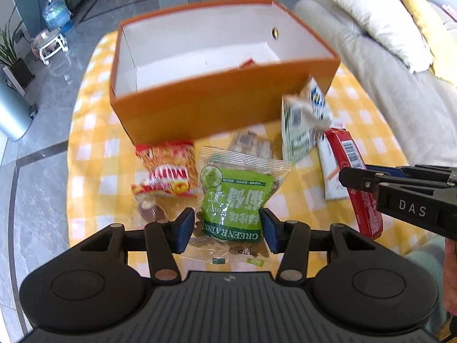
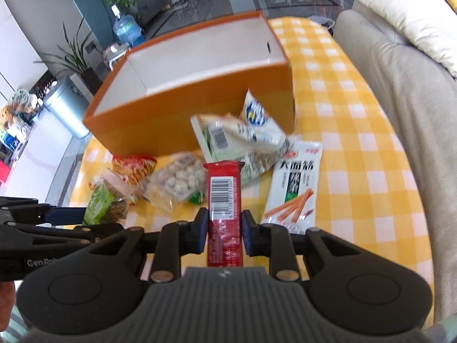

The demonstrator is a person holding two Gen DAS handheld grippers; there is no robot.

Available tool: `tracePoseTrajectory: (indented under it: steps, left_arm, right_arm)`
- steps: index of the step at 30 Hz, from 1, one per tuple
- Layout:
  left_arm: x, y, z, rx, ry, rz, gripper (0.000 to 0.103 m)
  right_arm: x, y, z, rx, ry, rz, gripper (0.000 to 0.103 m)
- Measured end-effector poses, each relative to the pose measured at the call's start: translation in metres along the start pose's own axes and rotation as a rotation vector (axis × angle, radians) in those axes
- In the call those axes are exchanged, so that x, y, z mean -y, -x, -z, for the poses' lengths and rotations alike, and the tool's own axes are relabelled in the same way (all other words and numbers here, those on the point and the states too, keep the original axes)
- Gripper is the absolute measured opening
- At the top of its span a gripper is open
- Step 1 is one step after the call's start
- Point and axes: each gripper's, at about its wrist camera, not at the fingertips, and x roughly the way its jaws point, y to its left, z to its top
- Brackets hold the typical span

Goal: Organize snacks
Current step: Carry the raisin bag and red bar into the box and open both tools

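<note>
My left gripper point(image 1: 227, 230) is shut on a green raisin packet point(image 1: 232, 200) and holds it in front of an open orange box point(image 1: 217, 100) with a white inside. My right gripper point(image 2: 224, 231) is shut on a long red snack bar point(image 2: 224, 200), seen at the right in the left wrist view point(image 1: 357, 177). The box point(image 2: 171, 120) stands on a yellow checked tablecloth point(image 2: 342, 148). A small red item point(image 1: 247, 63) lies inside the box. Loose snacks lie before the box: an orange-red bag point(image 1: 165, 168), a clear bag of round nuts point(image 2: 180, 180), a pale crumpled bag point(image 2: 242, 140).
A white packet with orange sticks point(image 2: 294, 188) lies flat on the cloth to the right. A beige sofa point(image 2: 405, 91) with cushions runs along the right edge of the table. A water bottle point(image 1: 55, 14), plants and a metal bin point(image 2: 67, 108) stand on the floor at left.
</note>
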Motion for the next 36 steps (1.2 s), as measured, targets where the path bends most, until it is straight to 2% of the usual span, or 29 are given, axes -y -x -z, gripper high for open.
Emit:
tracePoseTrajectory:
  steps: [9, 21, 30, 36]
  left_arm:
    - [-0.008, 0.033, -0.039, 0.108, 0.008, 0.003, 0.057]
    - [-0.029, 0.046, -0.111, 0.185, 0.018, -0.015, 0.057]
    - [-0.049, 0.018, -0.155, 0.157, 0.032, -0.049, 0.057]
    - [-0.057, -0.02, -0.176, 0.074, 0.021, -0.085, 0.057]
  right_arm:
    - [0.0, 0.031, -0.035, 0.107, 0.005, -0.014, 0.021]
    - [-0.012, 0.04, -0.114, 0.22, 0.056, -0.032, 0.021]
    - [-0.029, 0.007, -0.174, 0.234, 0.127, -0.005, 0.021]
    - [-0.037, -0.033, -0.202, 0.203, 0.186, 0.058, 0.021]
